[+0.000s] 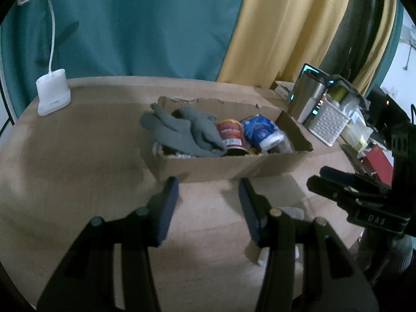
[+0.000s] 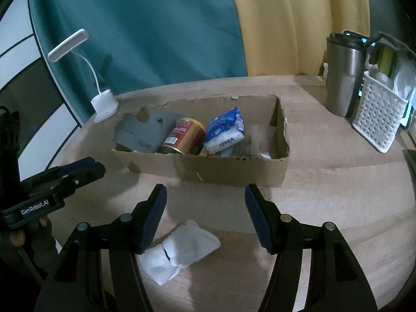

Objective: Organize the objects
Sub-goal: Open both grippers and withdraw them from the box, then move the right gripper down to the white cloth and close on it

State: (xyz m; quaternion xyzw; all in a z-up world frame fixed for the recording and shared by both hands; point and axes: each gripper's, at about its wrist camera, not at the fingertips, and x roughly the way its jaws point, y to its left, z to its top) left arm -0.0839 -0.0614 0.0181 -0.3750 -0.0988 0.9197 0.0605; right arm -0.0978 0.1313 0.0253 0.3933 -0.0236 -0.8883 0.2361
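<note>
Both your grippers hang empty, the left gripper (image 1: 208,195) and right gripper (image 2: 205,202) with fingers spread. The white cloth (image 2: 179,249) lies on the table (image 2: 325,195) just below your right fingers, near the cardboard box (image 2: 208,171). Drop straight over its bunched middle, pinch, then lift clear of the box wall.

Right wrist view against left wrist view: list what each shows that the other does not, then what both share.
Only the right wrist view shows the white cloth lying whole on the table between the right gripper fingers, and the left gripper from the side.

Only the left wrist view shows the grey gloves draped over the box's near edge, and the right gripper from the side.

Both show the cardboard box, the red can, the blue tissue pack, the white lamp, the steel cup and the white basket.
</note>
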